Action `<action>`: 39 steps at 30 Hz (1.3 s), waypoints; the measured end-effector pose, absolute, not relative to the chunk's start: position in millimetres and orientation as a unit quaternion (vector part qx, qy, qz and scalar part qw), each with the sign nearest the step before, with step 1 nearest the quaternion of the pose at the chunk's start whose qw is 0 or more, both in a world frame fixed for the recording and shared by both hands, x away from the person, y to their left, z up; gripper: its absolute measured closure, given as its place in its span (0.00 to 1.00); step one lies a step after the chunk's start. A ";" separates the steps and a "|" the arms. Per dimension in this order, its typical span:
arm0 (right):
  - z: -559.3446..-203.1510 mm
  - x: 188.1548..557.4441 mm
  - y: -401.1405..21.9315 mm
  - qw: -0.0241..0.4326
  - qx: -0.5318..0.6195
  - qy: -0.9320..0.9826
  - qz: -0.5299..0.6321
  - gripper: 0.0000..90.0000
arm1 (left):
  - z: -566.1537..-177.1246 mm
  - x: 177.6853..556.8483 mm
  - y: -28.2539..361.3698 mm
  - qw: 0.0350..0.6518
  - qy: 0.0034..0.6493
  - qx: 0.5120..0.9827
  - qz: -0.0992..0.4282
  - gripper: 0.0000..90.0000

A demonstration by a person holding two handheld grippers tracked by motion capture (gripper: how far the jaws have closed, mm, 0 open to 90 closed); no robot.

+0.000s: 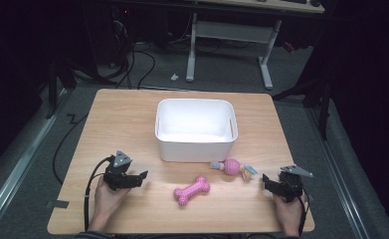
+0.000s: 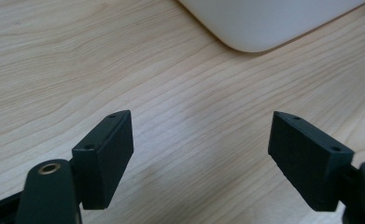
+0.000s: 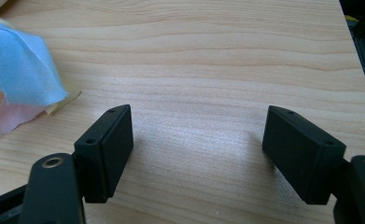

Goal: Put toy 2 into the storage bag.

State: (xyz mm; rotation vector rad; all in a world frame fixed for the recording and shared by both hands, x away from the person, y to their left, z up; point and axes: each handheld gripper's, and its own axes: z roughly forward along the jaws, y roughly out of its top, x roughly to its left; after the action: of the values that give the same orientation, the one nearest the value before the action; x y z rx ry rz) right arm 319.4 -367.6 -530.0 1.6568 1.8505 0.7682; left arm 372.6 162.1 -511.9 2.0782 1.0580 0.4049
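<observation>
The high view looks forward and down from the person's side over the whole table (image 1: pixel 132 114). Each gripper view sits low and close to the wood, looking along its own jaws; the left one shares the white bin (image 2: pixel 273 23) with the high view.

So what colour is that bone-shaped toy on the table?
The bone-shaped rubber toy is pink, seen best in the high view.

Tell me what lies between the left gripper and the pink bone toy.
Nothing: in the high view, only bare wooden table separates the open left gripper from the pink bone toy.
</observation>
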 end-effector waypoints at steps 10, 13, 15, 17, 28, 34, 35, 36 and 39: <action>-530.0 319.3 -367.3 0.267 0.614 0.686 0.285 0.28 | -498.3 367.5 149.7 0.384 0.394 0.822 0.146 0.27; -530.0 319.3 -367.3 0.267 0.614 0.686 0.285 0.28 | -494.0 365.7 142.1 0.390 0.384 0.825 0.142 0.28; -530.0 319.3 -367.2 0.267 0.614 0.686 0.285 0.28 | -493.0 365.5 140.1 0.391 0.382 0.825 0.142 0.28; -530.0 319.3 -367.3 0.267 0.614 0.686 0.285 0.28 | -490.0 364.3 134.1 0.394 0.377 0.827 0.138 0.29; -530.0 319.3 -367.3 0.268 0.612 0.687 0.285 0.28 | -481.6 359.2 109.5 0.394 0.344 0.841 0.137 0.36; -530.0 319.2 -367.2 0.267 0.612 0.688 0.285 0.28 | -481.7 357.8 93.8 0.393 0.327 0.850 0.126 0.38; -530.0 319.2 -367.2 0.267 0.612 0.688 0.285 0.28 | -481.6 357.4 92.0 0.393 0.324 0.851 0.124 0.38; -530.0 319.2 -367.2 0.267 0.611 0.688 0.285 0.28 | -481.7 356.8 89.8 0.393 0.323 0.852 0.121 0.38; -530.0 319.2 -367.1 0.267 0.611 0.688 0.285 0.28 | -481.1 355.6 83.0 0.394 0.315 0.856 0.113 0.38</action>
State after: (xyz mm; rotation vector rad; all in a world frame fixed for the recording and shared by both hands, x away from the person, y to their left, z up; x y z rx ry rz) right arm 319.2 -367.1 -530.0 1.6499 1.8566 0.7698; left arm 355.6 83.0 -481.1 2.1712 0.7994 0.2878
